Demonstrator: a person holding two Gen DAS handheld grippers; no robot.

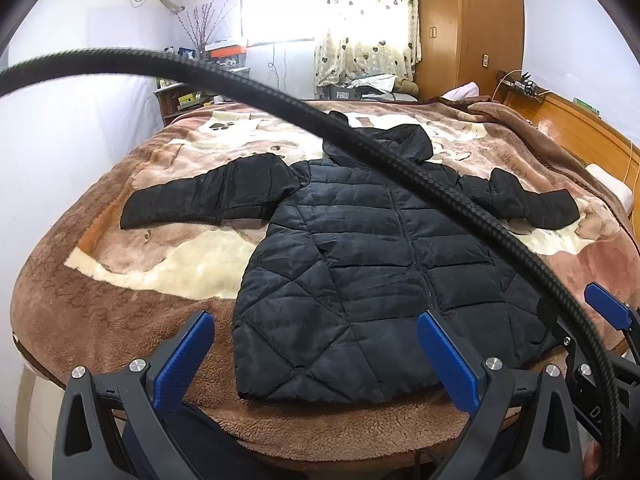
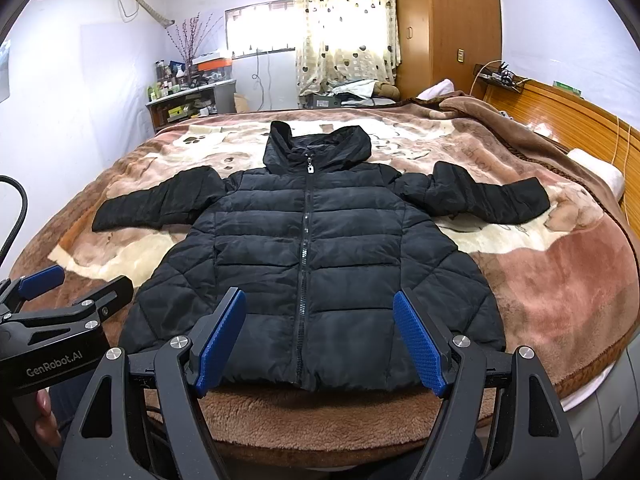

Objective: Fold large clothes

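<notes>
A black quilted hooded jacket (image 2: 308, 248) lies flat, front up and zipped, on the bed, with both sleeves spread out to the sides and the hood at the far end. It also shows in the left wrist view (image 1: 360, 280). My left gripper (image 1: 316, 356) is open and empty, held above the jacket's near left hem. My right gripper (image 2: 320, 340) is open and empty, held above the middle of the near hem. The right gripper's blue pad (image 1: 608, 310) shows at the right edge of the left view, and the left gripper (image 2: 60, 300) at the left edge of the right view.
The bed is covered by a brown and cream plush blanket (image 2: 540, 272). A wooden headboard (image 2: 560, 108) runs along the right. A cluttered shelf (image 2: 188, 96) and a curtained window stand beyond the bed. A black cable (image 1: 400, 168) arcs across the left view.
</notes>
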